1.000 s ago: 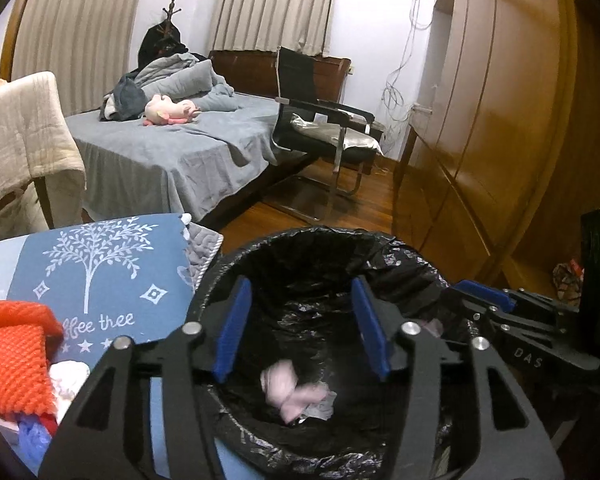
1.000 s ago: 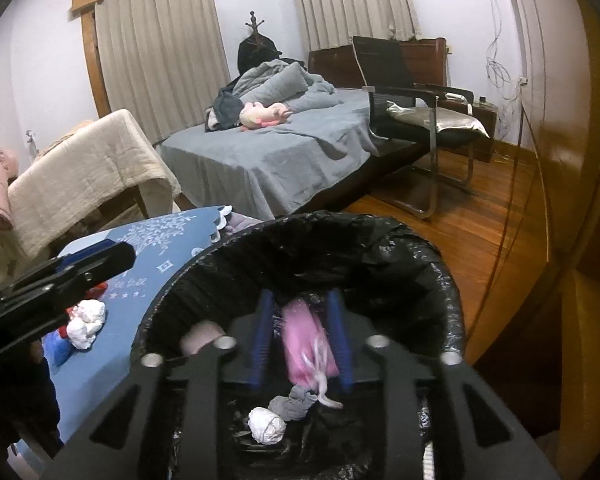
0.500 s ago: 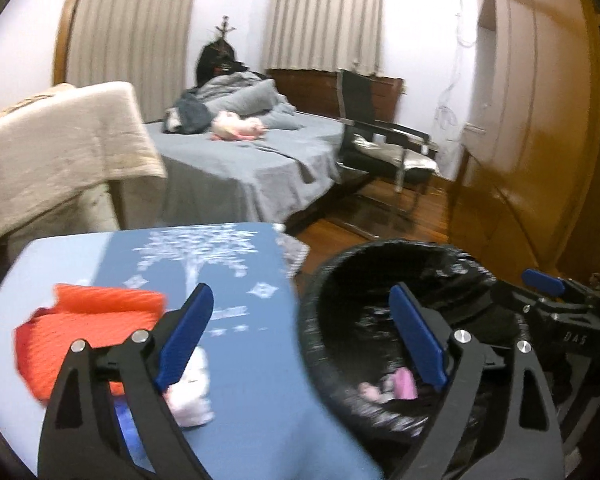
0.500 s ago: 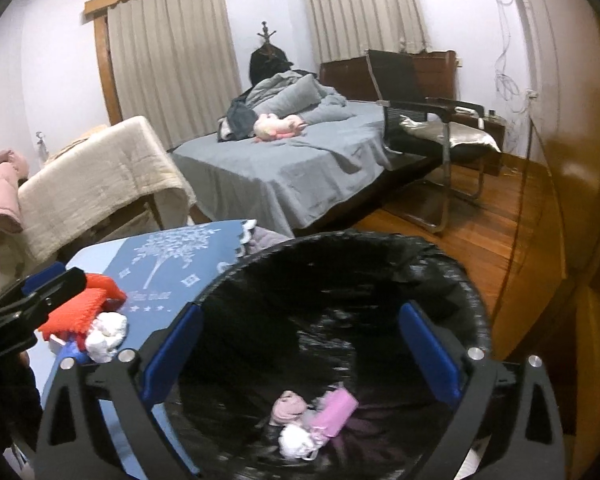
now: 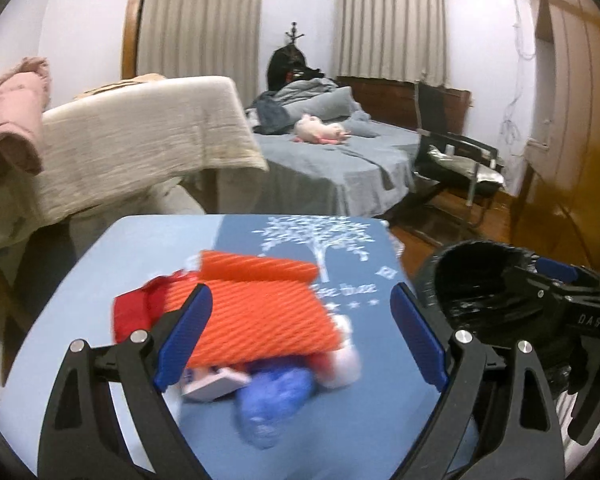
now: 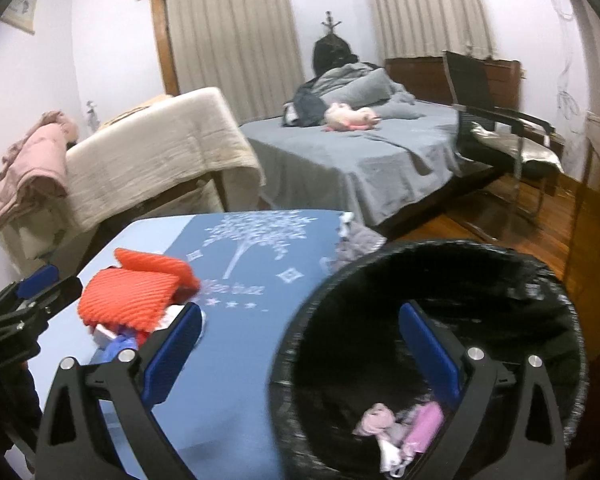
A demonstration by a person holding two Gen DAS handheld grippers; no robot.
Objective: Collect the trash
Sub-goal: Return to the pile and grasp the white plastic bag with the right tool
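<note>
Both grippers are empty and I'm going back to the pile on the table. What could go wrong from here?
The pile is tangled: the orange mesh lies over a blue wad and a white piece, so the open left gripper may drag several things or knock some off the table. The bin stands below the table's edge, near the open right gripper; a swing could tip it.

On the table (image 5: 148, 240) a foam net sleeve (image 5: 256, 312) lies over a small pile of trash (image 5: 276, 396). The lined bin (image 6: 432, 320) stands just right of the table, with scraps (image 6: 404, 432) inside. Behind are a bed (image 6: 364, 152) and, to its right, a chair (image 6: 496, 128).
</note>
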